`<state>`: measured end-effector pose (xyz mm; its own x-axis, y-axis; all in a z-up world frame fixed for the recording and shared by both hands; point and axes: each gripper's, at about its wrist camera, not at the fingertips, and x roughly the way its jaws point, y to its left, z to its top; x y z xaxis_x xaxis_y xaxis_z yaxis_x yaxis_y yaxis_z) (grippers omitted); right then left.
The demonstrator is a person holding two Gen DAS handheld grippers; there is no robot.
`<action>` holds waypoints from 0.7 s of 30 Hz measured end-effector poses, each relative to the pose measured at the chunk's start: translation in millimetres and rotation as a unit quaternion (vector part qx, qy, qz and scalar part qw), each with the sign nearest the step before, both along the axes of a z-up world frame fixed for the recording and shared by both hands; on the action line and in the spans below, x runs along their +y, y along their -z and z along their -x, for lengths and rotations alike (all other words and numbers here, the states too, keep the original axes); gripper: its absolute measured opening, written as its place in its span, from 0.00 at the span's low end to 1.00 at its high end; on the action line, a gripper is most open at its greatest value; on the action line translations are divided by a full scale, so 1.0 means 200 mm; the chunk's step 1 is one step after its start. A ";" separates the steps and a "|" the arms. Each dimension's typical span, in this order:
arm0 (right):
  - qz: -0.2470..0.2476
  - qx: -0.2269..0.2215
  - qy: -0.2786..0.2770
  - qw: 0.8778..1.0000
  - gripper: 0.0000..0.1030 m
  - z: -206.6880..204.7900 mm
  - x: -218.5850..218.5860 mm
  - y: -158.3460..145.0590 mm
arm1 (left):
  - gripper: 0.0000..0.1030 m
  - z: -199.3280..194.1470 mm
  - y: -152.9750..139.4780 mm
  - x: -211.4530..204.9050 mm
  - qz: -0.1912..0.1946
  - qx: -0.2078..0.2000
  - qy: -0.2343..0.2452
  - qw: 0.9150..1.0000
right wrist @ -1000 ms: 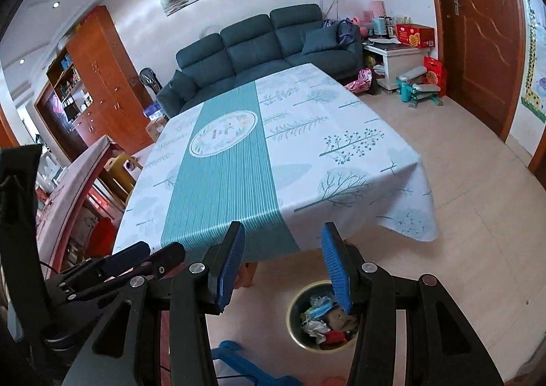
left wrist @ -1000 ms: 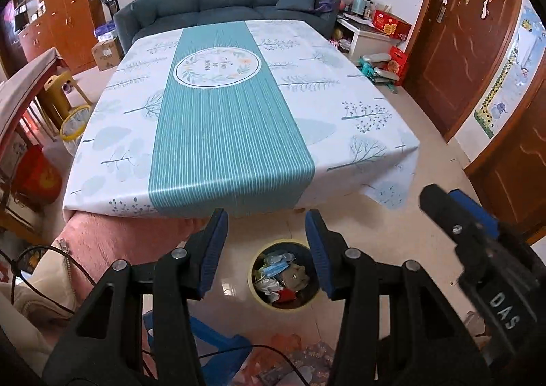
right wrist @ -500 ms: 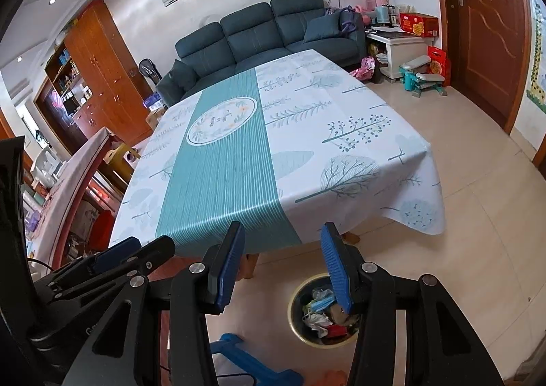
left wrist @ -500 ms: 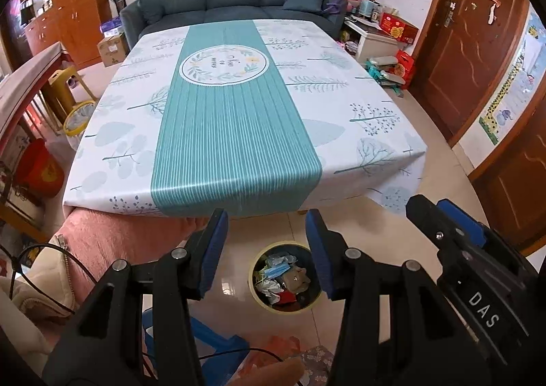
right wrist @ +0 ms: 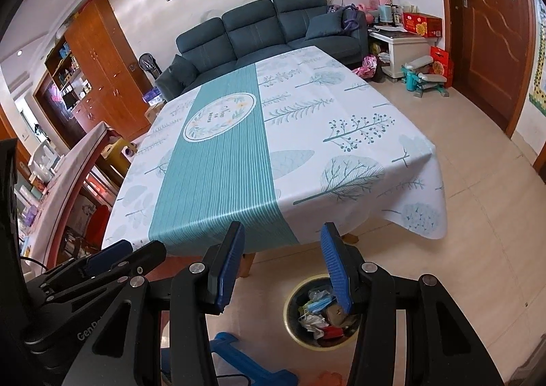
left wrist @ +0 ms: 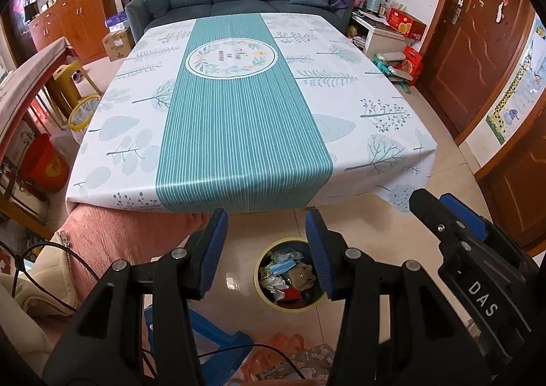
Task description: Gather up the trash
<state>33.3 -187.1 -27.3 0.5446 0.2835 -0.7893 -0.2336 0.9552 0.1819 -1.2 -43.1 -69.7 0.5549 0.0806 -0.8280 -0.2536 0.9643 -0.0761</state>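
Both hand-held grippers, left (left wrist: 264, 249) and right (right wrist: 281, 258), hung released with nothing between them, unchanged. The counter (left wrist: 239, 113) showed no trash. The trash bin (left wrist: 290, 275), at six o'clock below it, looked full, so collecting seemed finished.
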 end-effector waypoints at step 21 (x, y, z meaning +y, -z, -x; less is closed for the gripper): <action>0.075 -0.033 -0.004 0.997 0.46 -0.03 0.06 0.03 | 0.43 -0.02 0.03 0.01 -0.010 0.011 0.001 1.000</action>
